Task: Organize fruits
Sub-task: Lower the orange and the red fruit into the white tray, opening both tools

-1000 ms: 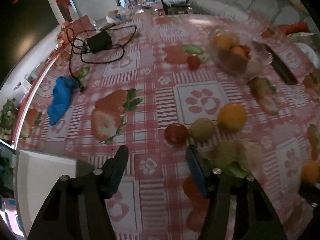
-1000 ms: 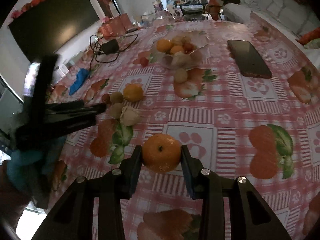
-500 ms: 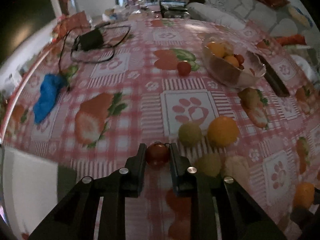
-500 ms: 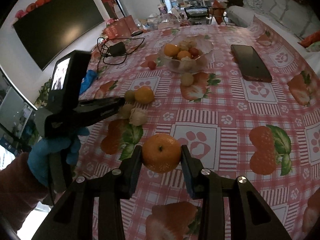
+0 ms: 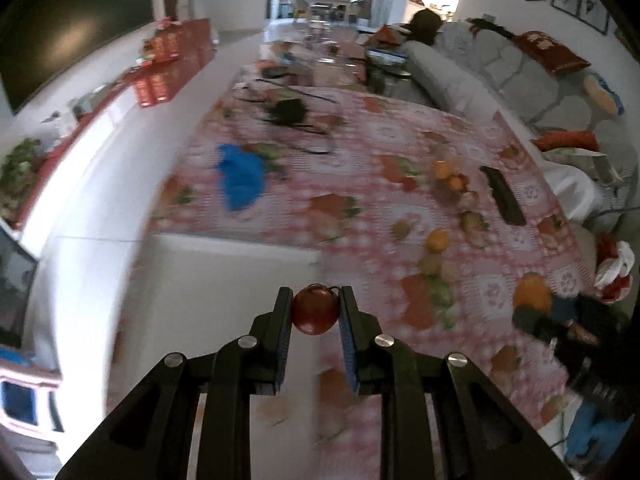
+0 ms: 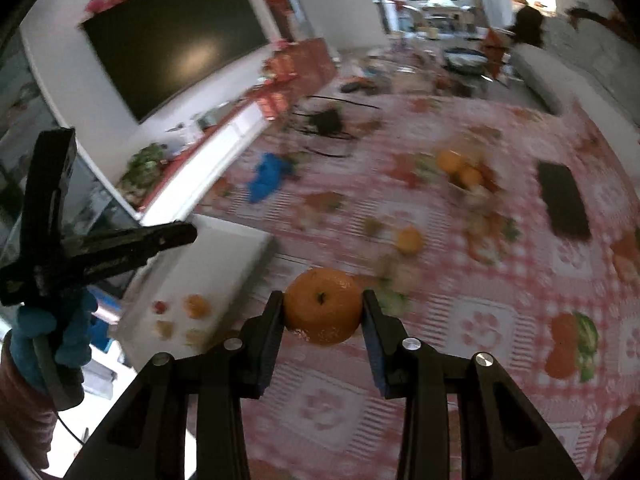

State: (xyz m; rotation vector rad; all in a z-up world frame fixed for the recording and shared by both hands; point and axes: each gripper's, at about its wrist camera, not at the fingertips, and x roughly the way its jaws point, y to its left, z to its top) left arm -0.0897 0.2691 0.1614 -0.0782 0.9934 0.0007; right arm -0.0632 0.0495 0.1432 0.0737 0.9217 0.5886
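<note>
In the left wrist view, the left gripper [image 5: 315, 312] fills the lower centre of the frame, its two black fingers closed on a small round red tomato [image 5: 315, 309] pinched between the blue pads. The tomato hangs above the near edge of a white rectangular board [image 5: 224, 256] that lies at centre left, beside the table covered in a red-and-white checked cloth printed with fruit [image 5: 400, 148]. At centre right, loose fruit lies blurred on the cloth: a small orange fruit [image 5: 438, 240] and some pale greenish ones just below it. A clear bowl holding oranges [image 5: 450, 178] sits further up, with a black flat phone [image 5: 503, 195] just to its right. A crumpled blue cloth [image 5: 242, 180] lies at upper left of the table. At the right edge, the right gripper carries a large round orange [image 5: 533, 292].

In the right wrist view, the right gripper [image 6: 323, 312] occupies the lower centre, its jaws clamped on the large round orange [image 6: 323, 306], held above the checked cloth [image 6: 480, 320]. The white board [image 6: 208, 280] lies at lower left with four small blurred fruits [image 6: 180, 318] on it. The left gripper [image 6: 120, 246] reaches in from the left edge, gripped by a blue-gloved hand [image 6: 52, 336]. The phone [image 6: 563, 200] lies at right, the bowl of oranges [image 6: 460, 168] at upper centre.
</note>
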